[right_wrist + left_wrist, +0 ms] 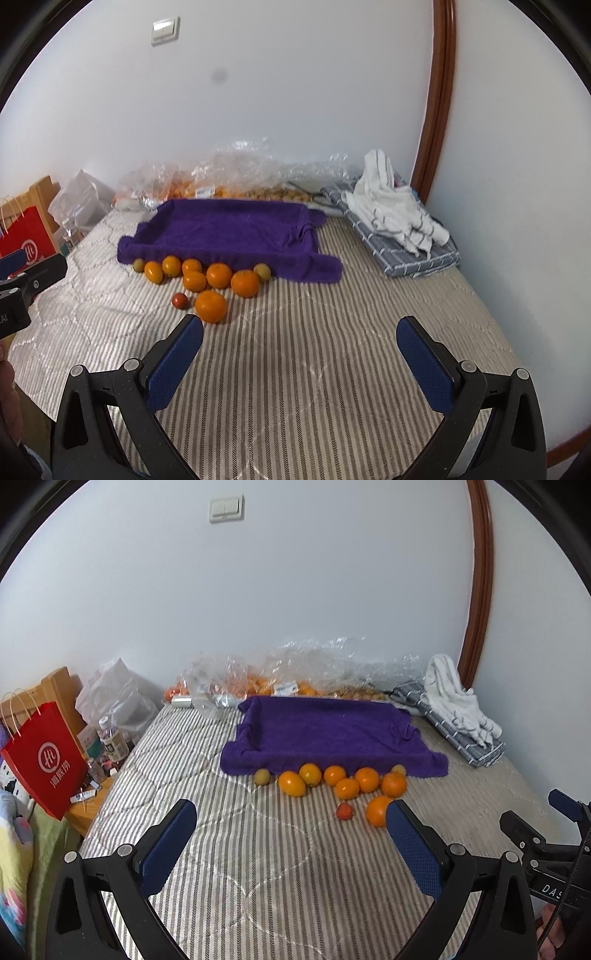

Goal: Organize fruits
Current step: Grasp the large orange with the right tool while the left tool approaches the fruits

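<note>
Fruit cluster, loose, on striped quilted bedspread (295, 369), lying ahead of both tools along the near edge of a purple towel (229, 229) draped over what appears to be a shallow tray

- Position relative to tools: nearest large orange (211, 306) sits just beyond the left fingertip of the right gripper (300, 334), ahead and to its left; in the left wrist view the same orange (376, 810) is partly hidden behind the right fingertip of the left gripper (291, 818), ahead and to its right. Judged about equally reachable by either; the fruit lies between the two tools
- Tool state: both grippers released, jaws spread wide, nothing between the blue pads
- Row: oranges (219, 275) run left to right along the towel's edge, some touching one another; no long axis to the round fruits, so approach angle matters little
- Small red fruit (180, 300), smooth, just beside the nearest orange
- Two dull yellow-green fruits, one at each end of the row (262, 271)
- Materials: oranges glossy, firm-looking, likely to roll on the soft quilt; towel plush and rumpled
- Background: crinkled clear plastic bags (236, 166) holding more fruit against the wall; folded white cloth (391, 206) on grey checked fabric
</note>
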Available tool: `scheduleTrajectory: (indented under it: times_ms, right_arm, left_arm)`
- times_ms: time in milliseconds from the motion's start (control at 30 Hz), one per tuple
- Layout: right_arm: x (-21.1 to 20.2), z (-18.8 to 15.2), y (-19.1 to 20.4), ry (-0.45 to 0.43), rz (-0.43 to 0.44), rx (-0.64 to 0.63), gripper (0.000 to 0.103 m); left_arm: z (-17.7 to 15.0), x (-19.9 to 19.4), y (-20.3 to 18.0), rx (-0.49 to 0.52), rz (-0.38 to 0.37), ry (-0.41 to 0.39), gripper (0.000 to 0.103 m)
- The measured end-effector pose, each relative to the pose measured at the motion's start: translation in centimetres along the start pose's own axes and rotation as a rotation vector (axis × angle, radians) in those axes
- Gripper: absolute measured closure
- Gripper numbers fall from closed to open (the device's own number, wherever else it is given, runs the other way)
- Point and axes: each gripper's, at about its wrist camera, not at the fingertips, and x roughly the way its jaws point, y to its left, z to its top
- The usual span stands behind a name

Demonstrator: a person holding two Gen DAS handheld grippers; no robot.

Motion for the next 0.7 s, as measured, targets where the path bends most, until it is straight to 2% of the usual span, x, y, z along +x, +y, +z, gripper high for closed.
scheduleTrajectory:
  times_ms: [300, 400, 467, 533, 700]
  right_arm:
    - [5.0, -2.0, 0.9, 0.067, 0.029, 0.019, 0.001]
    - [7.3, -2.7, 1.4, 0.126, 0.055, 0.029, 0.01]
    - [9.0, -3.1, 1.8, 0.164, 0.08, 0.034, 0.019]
    - [10.2, -3.4, 2.3, 0.19, 0.117, 0.04, 0.023]
    - [12.0, -3.0, 3.9, 0.218, 0.239, 0.035, 0.029]
  left_arm:
    - [-2.9, 5.5, 3.3, -0.032, 0.054, 0.106, 0.001]
    - [-4.1, 7.4, 4.7, -0.048, 0.065, 0.152, 0.003]
    - [-4.8, 8.7, 5.6, -0.063, 0.063, 0.192, 0.005]
    - [-5.4, 9.7, 6.4, -0.078, 0.056, 0.224, 0.014]
    - [-5.7, 11.7, 7.2, -0.04, 0.062, 0.262, 0.017]
